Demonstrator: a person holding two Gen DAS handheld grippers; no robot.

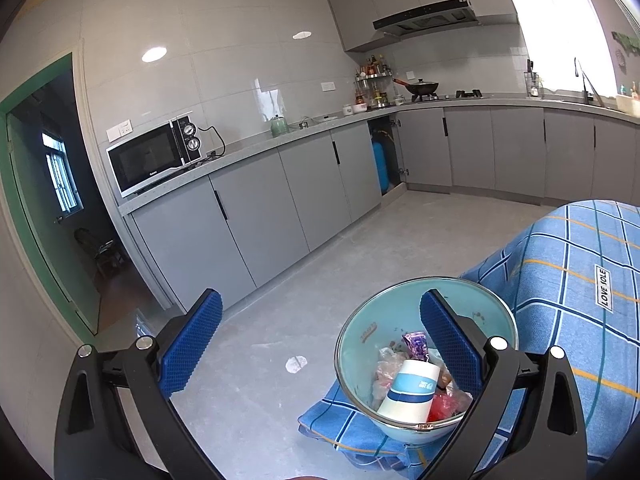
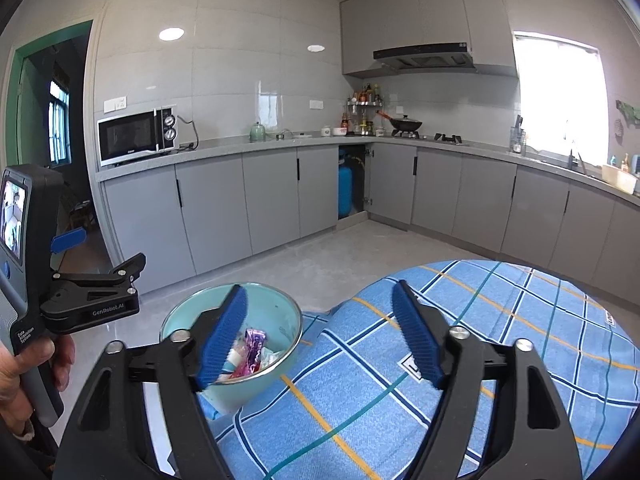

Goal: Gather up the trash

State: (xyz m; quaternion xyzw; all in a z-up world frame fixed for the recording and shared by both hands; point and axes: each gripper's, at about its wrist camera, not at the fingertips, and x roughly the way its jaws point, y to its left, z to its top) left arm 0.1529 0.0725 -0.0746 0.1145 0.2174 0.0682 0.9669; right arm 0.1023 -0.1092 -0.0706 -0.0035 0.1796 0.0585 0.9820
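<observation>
A teal enamel bowl (image 1: 360,340) sits at the edge of a table under a blue plaid cloth (image 1: 560,280). In it lie a white-and-blue paper cup (image 1: 412,392) on its side, a purple wrapper (image 1: 416,344) and red and clear wrappers (image 1: 444,408). My left gripper (image 1: 320,298) is open, its right finger over the bowl and its left finger over the floor, holding nothing. In the right wrist view my right gripper (image 2: 320,290) is open and empty above the cloth (image 2: 480,320), its left finger crossing in front of the bowl (image 2: 280,316) and purple wrapper (image 2: 254,344).
A hand (image 2: 24,364) holds the left gripper's handle at the far left. A small white scrap (image 1: 296,363) lies on the grey floor. Grey cabinets (image 2: 272,200) with a microwave (image 2: 136,134) line the walls; a blue gas cylinder (image 2: 345,190) stands in the corner. A doorway (image 1: 60,200) opens on the left.
</observation>
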